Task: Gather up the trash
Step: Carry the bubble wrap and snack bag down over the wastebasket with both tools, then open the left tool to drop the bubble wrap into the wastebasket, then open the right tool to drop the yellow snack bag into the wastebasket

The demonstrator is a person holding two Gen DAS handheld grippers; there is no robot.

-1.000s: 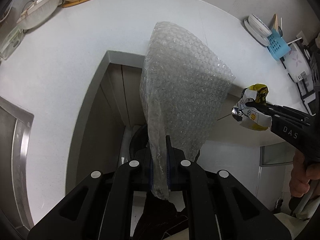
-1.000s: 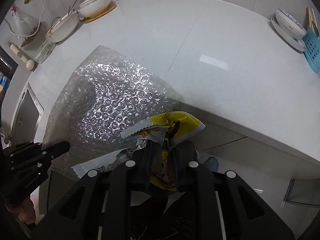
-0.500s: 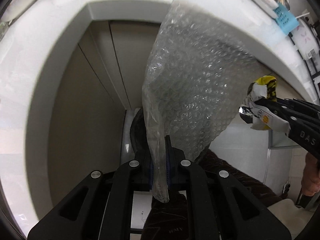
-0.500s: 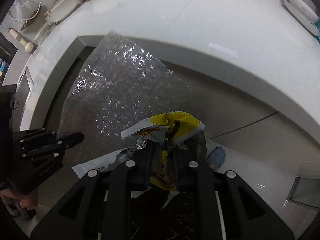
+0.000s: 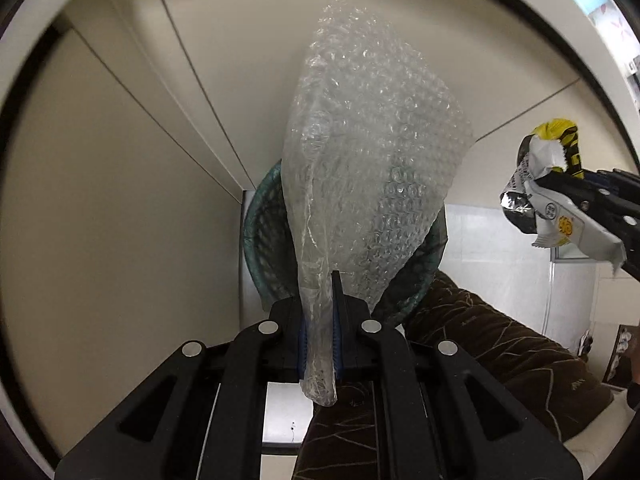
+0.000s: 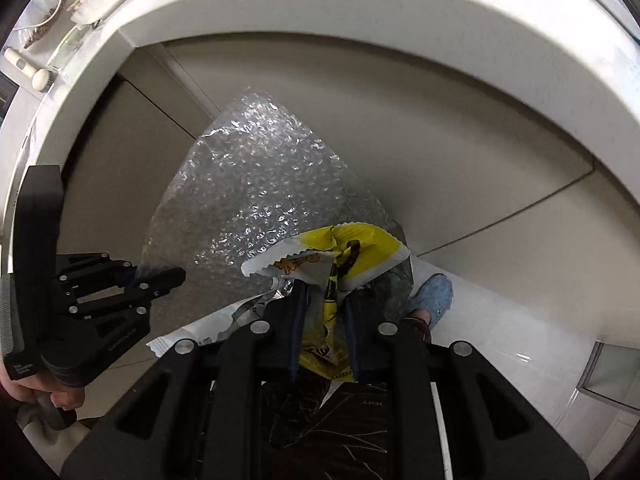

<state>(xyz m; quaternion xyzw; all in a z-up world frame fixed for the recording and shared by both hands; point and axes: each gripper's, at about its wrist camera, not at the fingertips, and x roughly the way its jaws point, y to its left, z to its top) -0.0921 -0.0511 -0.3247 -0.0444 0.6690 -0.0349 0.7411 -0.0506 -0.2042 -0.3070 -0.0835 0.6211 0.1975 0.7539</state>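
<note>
Below the white counter edge [image 6: 360, 12], both grippers now sit lower than a second ago: the countertop, which then filled both views, has slid to the upper rim, and beige cabinet fronts [image 5: 100, 200] fill the background. Left gripper [image 5: 320, 312] points steeply down, jaws fully closed on a pinched corner of the bubble wrap [image 5: 372, 152], which fans out over a dark green mesh bin [image 5: 260, 240]. Right gripper [image 6: 324, 300] also points steeply down, jaws narrowly parted and clamped on crumpled yellow-and-white snack wrappers [image 6: 340, 248]. Person's patterned brown trousers [image 5: 500, 352] and blue shoe [image 6: 434, 296] are visible beneath.
</note>
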